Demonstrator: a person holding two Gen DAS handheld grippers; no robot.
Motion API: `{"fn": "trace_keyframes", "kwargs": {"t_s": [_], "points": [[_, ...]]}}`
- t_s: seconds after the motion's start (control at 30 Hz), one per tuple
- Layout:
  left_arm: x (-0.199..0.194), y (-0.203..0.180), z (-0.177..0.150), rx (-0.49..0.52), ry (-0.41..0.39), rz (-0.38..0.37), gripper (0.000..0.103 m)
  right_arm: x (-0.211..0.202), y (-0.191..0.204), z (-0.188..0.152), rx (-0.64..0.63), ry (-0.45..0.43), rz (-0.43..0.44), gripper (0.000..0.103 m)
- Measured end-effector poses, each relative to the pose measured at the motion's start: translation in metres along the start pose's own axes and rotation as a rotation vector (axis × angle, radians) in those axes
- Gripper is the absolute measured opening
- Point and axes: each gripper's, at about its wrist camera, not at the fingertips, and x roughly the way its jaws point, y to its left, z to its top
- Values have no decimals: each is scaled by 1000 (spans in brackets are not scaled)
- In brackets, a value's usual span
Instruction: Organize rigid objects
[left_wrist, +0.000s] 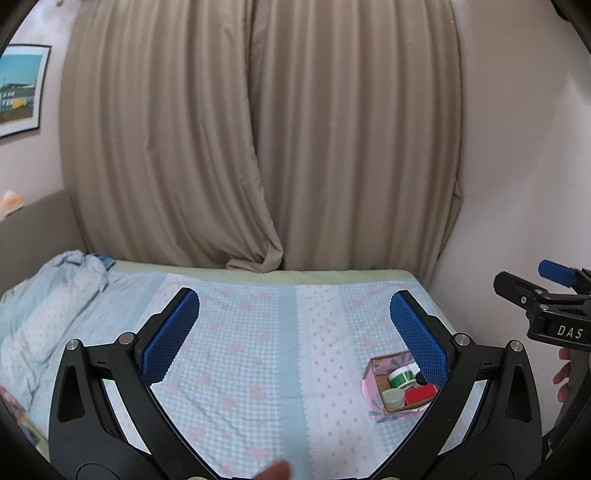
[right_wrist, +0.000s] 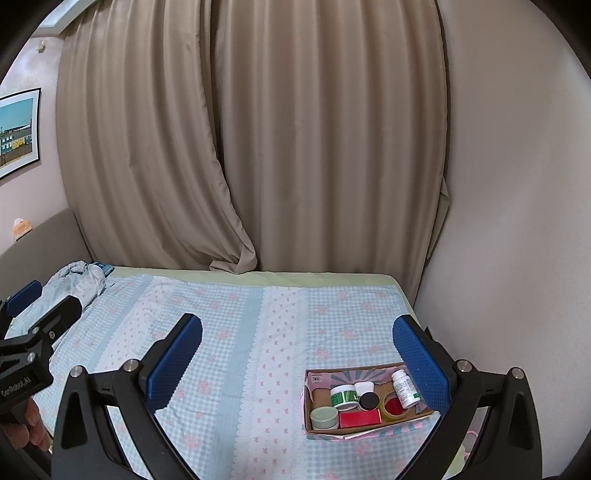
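Observation:
A shallow cardboard box (right_wrist: 308, 391) lies on the bed at the right; it also shows in the left wrist view (left_wrist: 370, 391). It holds a green-labelled jar (right_wrist: 343, 396), a pale green jar (right_wrist: 324, 417), a red block (right_wrist: 360, 419), a black cap (right_wrist: 368, 401), a white pill bottle (right_wrist: 404, 387) and a tape roll (right_wrist: 392, 406). My right gripper (right_wrist: 297, 352) is open and empty, above and behind the box. My left gripper (left_wrist: 295, 325) is open and empty, to the left of the box. Its right finger hides part of the box.
The bed (right_wrist: 236, 332) has a blue checked floral sheet. A crumpled blanket (left_wrist: 55, 295) lies at its far left. Beige curtains (right_wrist: 258, 147) hang behind and a wall (right_wrist: 517, 221) closes the right side. The other gripper shows at each view's edge.

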Motion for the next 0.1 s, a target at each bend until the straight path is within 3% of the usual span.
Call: {"fn": "trace_keyframes", "kwargs": {"t_s": [0.1], "points": [[4,6,-2,-16,2,10,103,4,0,0,2,13,2,103]]}}
